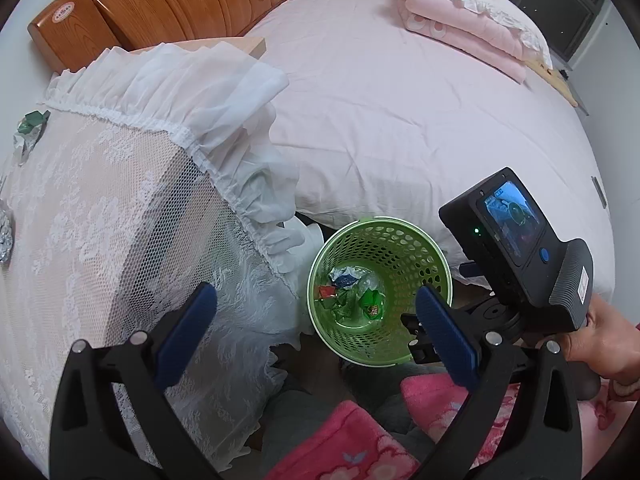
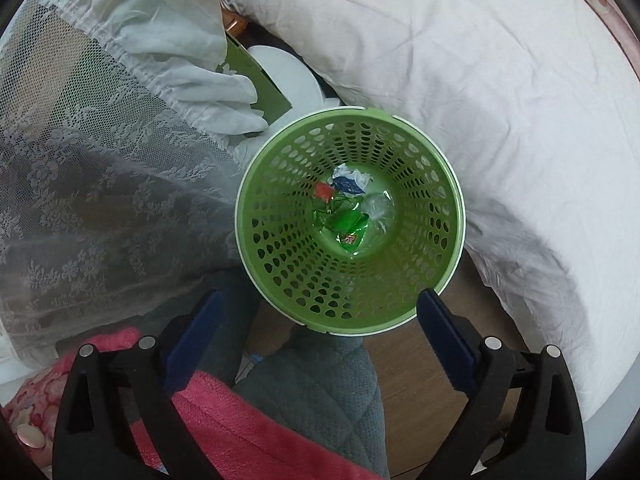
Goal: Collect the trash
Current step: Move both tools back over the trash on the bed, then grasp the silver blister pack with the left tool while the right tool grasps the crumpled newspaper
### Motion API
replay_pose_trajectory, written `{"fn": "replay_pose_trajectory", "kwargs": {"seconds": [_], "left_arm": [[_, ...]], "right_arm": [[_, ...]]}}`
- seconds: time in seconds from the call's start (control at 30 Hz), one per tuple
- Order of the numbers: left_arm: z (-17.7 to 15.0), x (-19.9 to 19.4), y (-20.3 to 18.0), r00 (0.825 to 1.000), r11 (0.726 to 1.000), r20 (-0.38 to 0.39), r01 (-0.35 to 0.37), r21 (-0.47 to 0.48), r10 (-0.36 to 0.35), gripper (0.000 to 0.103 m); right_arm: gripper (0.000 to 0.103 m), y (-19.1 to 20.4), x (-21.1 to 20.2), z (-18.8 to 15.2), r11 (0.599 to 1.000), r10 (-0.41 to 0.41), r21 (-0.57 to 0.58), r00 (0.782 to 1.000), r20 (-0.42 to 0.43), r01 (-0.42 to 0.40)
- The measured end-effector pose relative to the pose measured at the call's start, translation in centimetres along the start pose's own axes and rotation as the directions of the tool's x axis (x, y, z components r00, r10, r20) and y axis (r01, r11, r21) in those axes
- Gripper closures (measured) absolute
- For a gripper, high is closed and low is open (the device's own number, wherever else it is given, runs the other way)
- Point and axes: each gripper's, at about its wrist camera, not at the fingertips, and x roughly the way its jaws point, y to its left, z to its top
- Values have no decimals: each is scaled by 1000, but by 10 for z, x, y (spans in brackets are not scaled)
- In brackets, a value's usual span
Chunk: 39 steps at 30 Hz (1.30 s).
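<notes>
Your right gripper (image 2: 316,332) hangs over the green basket (image 2: 448,216), jaws wide, empty, likely just released. Wrappers (image 2: 346,216) lie mid-frame. Left gripper (image 1: 316,328) gapes empty; green wrapper (image 1: 32,126) waits on counter (image 1: 100,200), left edge.

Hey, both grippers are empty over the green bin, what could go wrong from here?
1. Leftover trash: a green wrapper and crumpled foil still lie on the lace-covered table; they could be missed.
2. Picking them, the left gripper could snag the lace.
3. The right gripper hangs near the bin rim; it might tip it.
</notes>
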Motion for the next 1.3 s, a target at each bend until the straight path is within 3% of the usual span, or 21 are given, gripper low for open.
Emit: {"fn": "replay_pose_trajectory", "kwargs": {"seconds": [0.2,0.37,0.47,0.57,0.6,0.67,0.8,1.0,1.17,1.3], "left_arm": [[-1,-4,6,1000,1000,20,-11,-18,12,8],[3,-33,30,991,993,108,-69,-97,79,8],[5,-56,56,982,982,156,-82,-171,109,8],[2,-84,83,961,961,209,-127,-244,180,8],[0,-92,92,953,953,223,-144,-268,207,8],[-5,-108,111,937,934,240,-170,-314,252,8],[-22,-126,149,920,891,241,-192,-412,309,8],[-41,-129,196,918,833,188,-213,-511,350,8],[-48,-118,232,930,786,148,-191,-588,336,8],[-36,-104,266,934,736,152,-148,-660,324,8]], "right_arm": [[6,-3,-13,3,999,-26,33,999,22,25],[6,6,-66,12,999,-23,30,984,179,18],[3,19,-113,22,1000,-26,21,948,318,21],[3,31,-152,26,1000,6,-3,907,420,-5],[2,39,-170,27,1000,27,-23,883,469,-18],[2,51,-192,30,998,46,-52,853,521,-22],[2,77,-216,42,994,96,-104,819,566,-44],[2,112,-224,60,983,144,-175,824,547,-56],[2,144,-214,70,974,170,-216,843,510,-65],[2,163,-212,82,967,185,-246,851,491,-68]]}}
